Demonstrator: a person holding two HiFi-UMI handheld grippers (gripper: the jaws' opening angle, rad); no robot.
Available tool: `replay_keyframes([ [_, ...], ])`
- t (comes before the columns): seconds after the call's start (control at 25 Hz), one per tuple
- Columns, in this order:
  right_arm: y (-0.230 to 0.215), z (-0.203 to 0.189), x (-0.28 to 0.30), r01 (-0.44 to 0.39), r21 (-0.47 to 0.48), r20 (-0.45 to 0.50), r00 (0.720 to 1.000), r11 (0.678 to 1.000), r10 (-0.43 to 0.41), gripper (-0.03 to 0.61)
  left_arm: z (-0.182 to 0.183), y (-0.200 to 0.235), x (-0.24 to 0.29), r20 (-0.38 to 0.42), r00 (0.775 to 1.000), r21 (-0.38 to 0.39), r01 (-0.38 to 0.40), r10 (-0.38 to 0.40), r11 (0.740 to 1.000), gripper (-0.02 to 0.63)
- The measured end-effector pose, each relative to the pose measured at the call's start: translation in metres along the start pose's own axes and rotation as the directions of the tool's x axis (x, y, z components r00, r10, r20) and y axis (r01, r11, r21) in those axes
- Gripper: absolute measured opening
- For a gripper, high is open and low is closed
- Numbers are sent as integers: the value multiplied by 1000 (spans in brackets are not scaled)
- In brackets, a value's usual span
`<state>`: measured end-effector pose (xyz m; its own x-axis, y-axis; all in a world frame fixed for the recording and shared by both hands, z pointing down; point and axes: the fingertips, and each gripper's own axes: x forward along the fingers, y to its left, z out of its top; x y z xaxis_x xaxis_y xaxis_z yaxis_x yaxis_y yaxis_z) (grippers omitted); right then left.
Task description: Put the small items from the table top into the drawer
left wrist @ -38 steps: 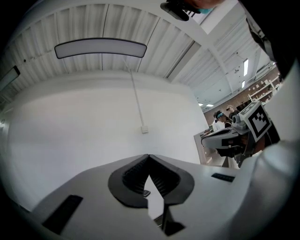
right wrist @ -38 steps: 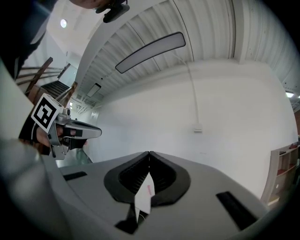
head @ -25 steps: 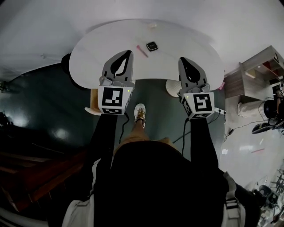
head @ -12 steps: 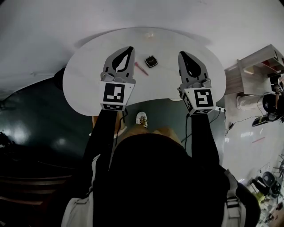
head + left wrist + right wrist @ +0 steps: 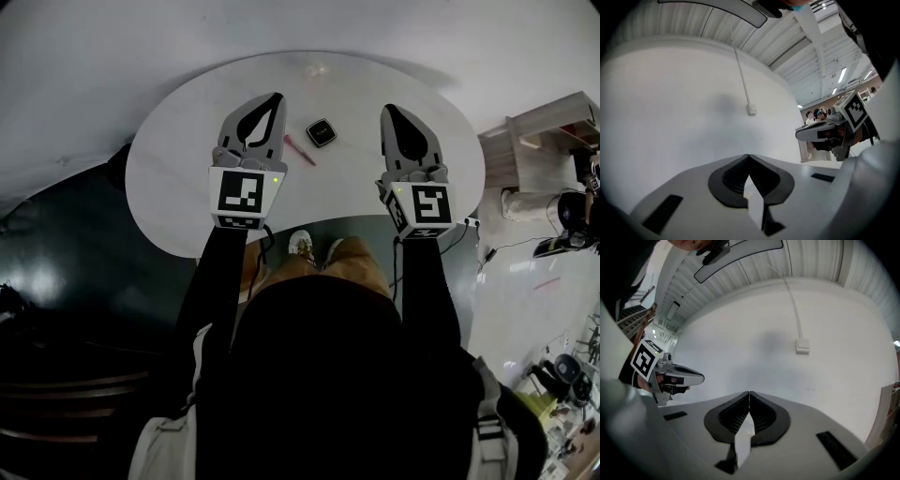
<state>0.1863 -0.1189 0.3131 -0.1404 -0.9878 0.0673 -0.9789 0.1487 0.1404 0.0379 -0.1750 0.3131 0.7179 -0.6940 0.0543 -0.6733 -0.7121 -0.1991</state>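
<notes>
Small items (image 5: 321, 131), all on the white round surface (image 5: 178, 169): one black square piece (image 5: 322, 132), lying between the two tools and touching neither; one pink stick (image 5: 300, 150), just beside it on the left tool's side; one pale piece (image 5: 316, 68) near the far edge (too small to identify). Left tool (image 5: 277, 97): held level over the surface, jaws clenched tip to tip, nothing between them (confirmed in the left gripper view (image 5: 749, 156)). Right tool (image 5: 387, 111): likewise level, jaws pressed together and empty (image 5: 749, 393). Both face a plain white wall bearing a small socket plate (image 5: 803, 346). The person's shoe (image 5: 300, 246) shows below the near edge of the surface.
</notes>
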Motion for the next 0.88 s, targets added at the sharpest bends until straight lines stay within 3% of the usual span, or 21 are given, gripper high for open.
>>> replay_keyframes([
  [0.36, -4, -7, 35, -78, 18, -6, 997, 997, 79, 26, -14, 0, 22, -60, 998, 57, 14, -11, 998, 15],
  [0.48, -4, -8, 40, -92, 36, -12, 996, 995, 93, 26, -21, -12, 25, -80, 991, 109, 118, -109, 987, 15],
  [0.56, -2, -10, 43, -104, 44, -19, 994, 994, 105, 26, -40, -25, 28, -146, 966, 157, 235, -213, 959, 15],
  [0.64, -5, -16, 45, -104, 48, -32, 994, 993, 105, 26, -65, -39, 32, -233, 914, 205, 380, -332, 902, 17],
  [0.72, -8, -21, 45, -95, 54, -40, 994, 994, 97, 26, -93, -54, 33, -328, 836, 252, 526, -440, 812, 17],
  [0.8, -10, -26, 42, -90, 53, -49, 994, 994, 93, 26, -121, -73, 29, -419, 729, 284, 671, -541, 685, 23],
  [0.88, -13, -32, 38, -92, 50, -62, 993, 994, 95, 26, -149, -92, 22, -503, 602, 293, 794, -620, 533, 63],
])
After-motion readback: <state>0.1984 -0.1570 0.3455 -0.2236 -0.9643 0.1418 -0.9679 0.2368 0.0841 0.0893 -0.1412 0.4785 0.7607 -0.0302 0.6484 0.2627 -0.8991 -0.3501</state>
